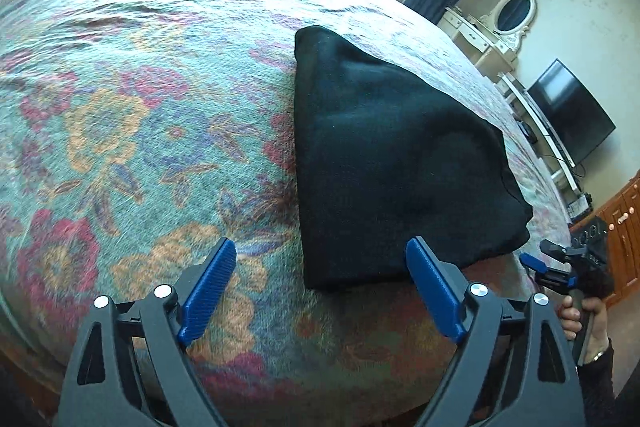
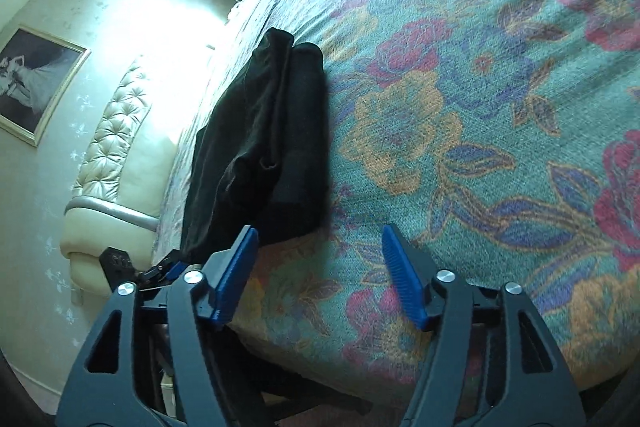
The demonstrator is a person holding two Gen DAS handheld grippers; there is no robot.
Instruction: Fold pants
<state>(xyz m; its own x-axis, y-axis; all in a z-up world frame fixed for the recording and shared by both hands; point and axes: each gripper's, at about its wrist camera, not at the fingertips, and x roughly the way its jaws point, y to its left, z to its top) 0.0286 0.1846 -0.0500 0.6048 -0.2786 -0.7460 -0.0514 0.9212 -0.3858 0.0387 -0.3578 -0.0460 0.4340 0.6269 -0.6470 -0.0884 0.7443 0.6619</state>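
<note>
Floral bedspread [image 1: 132,131] covers the bed where our black pants [image 1: 384,167] lie folded in a compact bundle near its edge. We hold the left gripper [image 1: 320,291] and the right gripper [image 2: 320,275] just short of the bundle, both with jaws apart, gripping nothing. Beyond stand a television [image 1: 572,115] and a tufted headboard [image 2: 116,131].

Our left wrist view looks forward and down along its fingers [image 1: 436,291] over the bed [image 1: 132,131], close above it — window ahead. Our right wrist view does likewise from the other side, headboard [image 2: 108,155] at left. Both share the pants [image 1: 384,163] [image 2: 268,143].
</note>
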